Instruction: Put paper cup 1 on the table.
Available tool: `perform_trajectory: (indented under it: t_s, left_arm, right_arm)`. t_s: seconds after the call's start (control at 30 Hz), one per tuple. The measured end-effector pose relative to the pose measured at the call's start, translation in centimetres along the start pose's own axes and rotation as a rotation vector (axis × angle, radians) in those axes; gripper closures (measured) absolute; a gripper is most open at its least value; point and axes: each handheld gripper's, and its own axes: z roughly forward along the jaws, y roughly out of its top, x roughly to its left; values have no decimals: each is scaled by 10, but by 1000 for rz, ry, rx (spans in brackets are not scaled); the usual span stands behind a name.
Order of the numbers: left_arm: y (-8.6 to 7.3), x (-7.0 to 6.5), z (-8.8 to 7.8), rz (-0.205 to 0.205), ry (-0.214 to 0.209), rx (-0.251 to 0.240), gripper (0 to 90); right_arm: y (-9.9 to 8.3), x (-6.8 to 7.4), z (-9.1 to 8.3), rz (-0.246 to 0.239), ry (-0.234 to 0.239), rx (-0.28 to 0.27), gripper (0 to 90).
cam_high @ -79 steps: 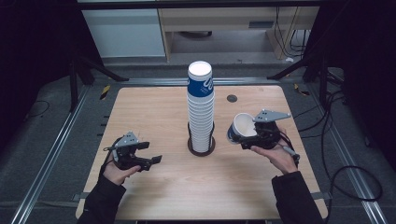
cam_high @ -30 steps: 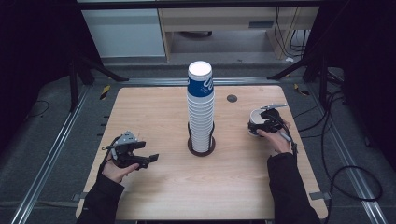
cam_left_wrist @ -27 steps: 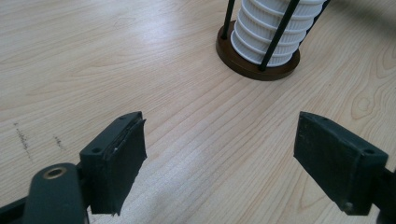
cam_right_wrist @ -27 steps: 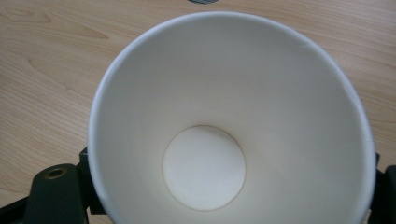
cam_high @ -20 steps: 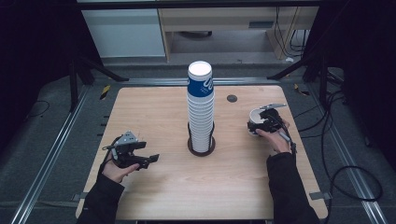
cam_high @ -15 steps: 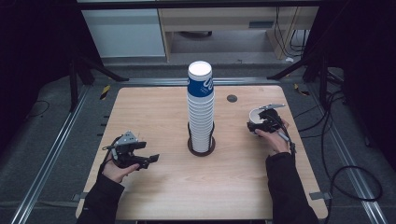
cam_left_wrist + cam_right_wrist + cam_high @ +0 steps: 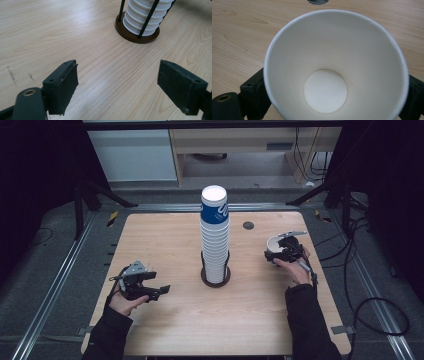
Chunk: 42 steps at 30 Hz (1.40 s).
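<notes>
Wooden table [image 7: 180, 240]: pale, bare grain, on a dark framed floor with cables.
Left gripper [image 7: 159, 291]: jaws wide apart, idle, grasping nothing.
Cup stack [image 7: 215, 240]: upright in 1 rod holder at centre, kept from toppling.
Cup [image 7: 274, 247]: white, on the table at right, between the right gripper's [image 7: 275, 253] jaws, which have just been opening; likely being set down.

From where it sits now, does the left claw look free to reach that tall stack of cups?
Probably yes. The left claw stands open and empty, with bare table between it and the cup stack. The holder's thin upright rods around the stack might hinder a low side grip.
</notes>
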Motion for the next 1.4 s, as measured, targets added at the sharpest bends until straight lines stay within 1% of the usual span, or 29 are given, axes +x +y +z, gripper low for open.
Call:
perform_trajectory:
  t_s: [0.1, 0.2, 0.23, 0.27, 0.3, 0.33, 0.47, 0.5, 0.53, 0.6, 0.63, 0.67, 0.73, 0.87, 0.9, 0.93, 0.97, 1.03, 1.07, 1.1, 1.13, 1.17, 1.2, 1.23, 1.27, 1.3, 1.33, 1.37, 1.4]
  left_arm:
    - [0, 0, 0, 0, 1, 0, 160]
    - [0, 0, -1, 2, 3, -1, 160]
    - [0, 0, -1, 2, 3, -1, 160]
    - [0, 0, -1, 2, 4, -1, 160]
    - [0, 0, -1, 2, 4, -1, 160]
    - [0, 0, -1, 1, 5, 0, 160]
    - [0, -1, -1, -1, 5, -1, 159]
    - [0, -1, -1, -1, 5, -1, 160]
    - [0, -1, -1, 3, 6, 2, 160]
    - [0, -1, -1, 4, 5, 2, 160]
    - [0, -1, -1, 4, 6, 2, 160]
    - [0, -1, -1, 5, 7, 3, 160]
    - [1, -1, -1, 5, 6, 0, 160]
    - [0, -1, -1, 3, 6, 3, 160]
    - [0, -1, -1, 3, 5, 4, 161]
    - [0, -1, 0, 5, 4, 6, 161]
    - [0, -1, 0, 4, 2, 9, 161]
    - [-1, -1, 1, 2, 0, 13, 161]
    - [-1, -2, 2, 4, -3, 15, 162]
    - [-1, -2, 2, 4, -3, 15, 165]
    - [-1, -2, 2, 5, -3, 16, 166]
    - [-1, -3, 2, 8, -3, 16, 166]
    - [0, -4, 2, 10, -1, 14, 168]
    - [0, -4, 2, 10, -1, 14, 168]
    - [0, -3, 1, 12, 2, 15, 168]
    - [0, -3, 1, 12, 2, 15, 168]
    - [0, -3, 1, 10, 2, 13, 168]
    - [0, -3, 1, 9, 3, 12, 168]
    - [0, -2, 1, 7, 3, 12, 169]
  right_arm:
    - [1, 0, -4, 2, 5, -4, 77]
    - [2, 2, -12, 1, 11, -3, 64]
    - [2, 2, -12, 1, 11, -3, 64]
    - [3, 3, -18, -4, 12, -10, 62]
    - [3, 3, -18, -4, 12, -10, 62]
    - [4, 4, -26, -8, 14, -29, 60]
    - [7, 7, -42, -22, 23, -67, 55]
    - [7, 7, -42, -22, 23, -67, 55]
    - [8, 8, -50, -30, 27, -91, 53]
    - [9, 9, -57, -30, 26, -110, 52]
    - [9, 9, -57, -30, 26, -110, 52]
    - [9, 10, -64, -32, 28, -124, 50]
    - [9, 10, -68, -35, 29, -132, 51]
    - [10, 12, -83, -38, 53, -161, 54]
    - [10, 12, -86, -39, 58, -165, 54]
    - [10, 15, -94, -47, 58, -176, 57]
    - [10, 15, -94, -47, 58, -176, 57]
    - [9, 17, -102, -46, 73, -189, 60]
    - [10, 19, -110, -47, 79, -206, 64]
    - [10, 19, -110, -47, 79, -206, 64]
    - [11, 22, -117, -57, 85, -224, 68]
    - [11, 22, -117, -57, 85, -224, 68]
    - [13, 25, -126, -53, 106, -255, 71]
    - [13, 25, -126, -53, 106, -255, 71]
    - [15, 30, -134, -49, 137, -283, 76]
    - [15, 30, -134, -49, 137, -283, 76]
    - [18, 36, -142, -54, 165, -308, 75]
    - [18, 36, -142, -54, 165, -308, 75]
    - [22, 42, -148, -69, 194, -331, 80]
